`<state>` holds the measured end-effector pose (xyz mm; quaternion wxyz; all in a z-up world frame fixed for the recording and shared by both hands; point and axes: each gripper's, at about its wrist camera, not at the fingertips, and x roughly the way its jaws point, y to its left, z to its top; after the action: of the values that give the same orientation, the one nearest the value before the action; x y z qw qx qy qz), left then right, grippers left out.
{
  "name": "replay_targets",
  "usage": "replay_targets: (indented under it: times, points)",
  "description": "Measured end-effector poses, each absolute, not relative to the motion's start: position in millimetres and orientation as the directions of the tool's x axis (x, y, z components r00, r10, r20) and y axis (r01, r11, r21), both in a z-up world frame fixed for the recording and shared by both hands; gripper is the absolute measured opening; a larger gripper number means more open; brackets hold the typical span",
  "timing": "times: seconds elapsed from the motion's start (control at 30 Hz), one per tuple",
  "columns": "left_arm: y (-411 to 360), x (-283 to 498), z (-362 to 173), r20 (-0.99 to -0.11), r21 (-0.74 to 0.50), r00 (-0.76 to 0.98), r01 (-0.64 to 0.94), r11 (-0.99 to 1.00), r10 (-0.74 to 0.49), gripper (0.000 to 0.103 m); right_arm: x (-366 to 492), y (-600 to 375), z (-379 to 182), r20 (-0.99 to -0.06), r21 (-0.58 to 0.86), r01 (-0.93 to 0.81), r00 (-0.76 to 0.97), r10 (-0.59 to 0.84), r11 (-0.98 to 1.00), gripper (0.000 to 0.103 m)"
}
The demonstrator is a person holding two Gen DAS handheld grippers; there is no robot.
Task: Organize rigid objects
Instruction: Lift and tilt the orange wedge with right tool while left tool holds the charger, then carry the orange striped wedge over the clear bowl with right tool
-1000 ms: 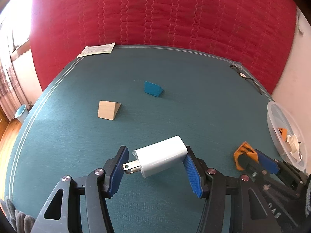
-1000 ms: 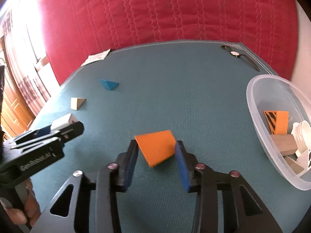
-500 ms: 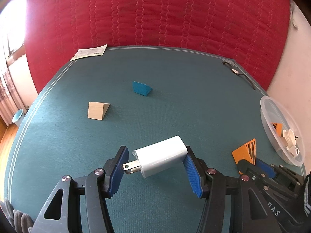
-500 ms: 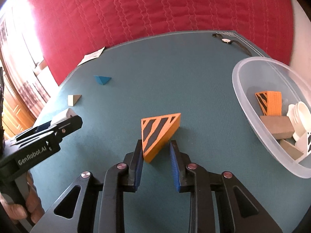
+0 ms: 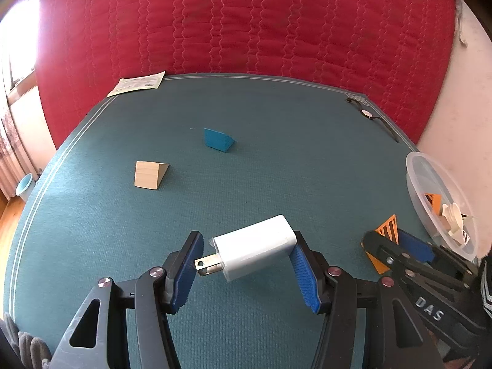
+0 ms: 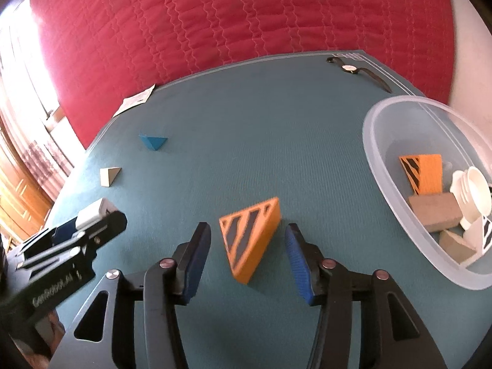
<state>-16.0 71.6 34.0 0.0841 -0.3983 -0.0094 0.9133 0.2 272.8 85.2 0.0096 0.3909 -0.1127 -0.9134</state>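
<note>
A red quilted backdrop rises behind a teal mat. The left gripper clamps a white charger by its prongs and far end. The right gripper, its jaws just opening, stands clear of an orange striped wedge lying between them on the mat. At right, a clear bowl, cut off by the frame, holds blocks partly hidden behind one another. A blue wedge and a wooden wedge lie farther left.
</note>
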Motion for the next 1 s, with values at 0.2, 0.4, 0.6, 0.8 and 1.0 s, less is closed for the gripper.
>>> replay_targets:
  times: [0.2, 0.4, 0.6, 0.8, 1.0]
  points:
    - [72.3, -16.1, 34.0, -0.725, -0.085, -0.669, -0.145, -0.986, 0.161, 0.06, -6.7, 267.3, 79.6, -0.727, 0.166, -0.086, -0.684, -0.063, -0.982, 0.036]
    - [74.7, -15.7, 34.1, -0.728, -0.083, -0.666, -0.15, -0.985, 0.163, 0.06, 2.5, 273.6, 83.9, -0.703, 0.188, -0.086, -0.708, -0.073, -0.978, 0.034]
    - [80.0, -15.3, 35.4, -0.728, -0.074, -0.665, -0.163, -0.984, 0.165, 0.06, 15.1, 284.9, 96.7, -0.668, 0.211, -0.097, -0.741, -0.071, -0.973, 0.034]
    - [90.3, -15.3, 37.7, -0.724, -0.059, -0.669, -0.185, -0.981, 0.17, 0.06, 25.8, 308.7, 108.4, -0.643, 0.224, -0.141, -0.765, -0.038, -0.964, 0.034]
    - [105.9, -14.8, 40.9, -0.718, -0.04, -0.674, -0.212, -0.976, 0.176, 0.06, 31.9, 341.7, 117.0, -0.618, 0.238, -0.207, -0.786, 0.016, -0.949, 0.034]
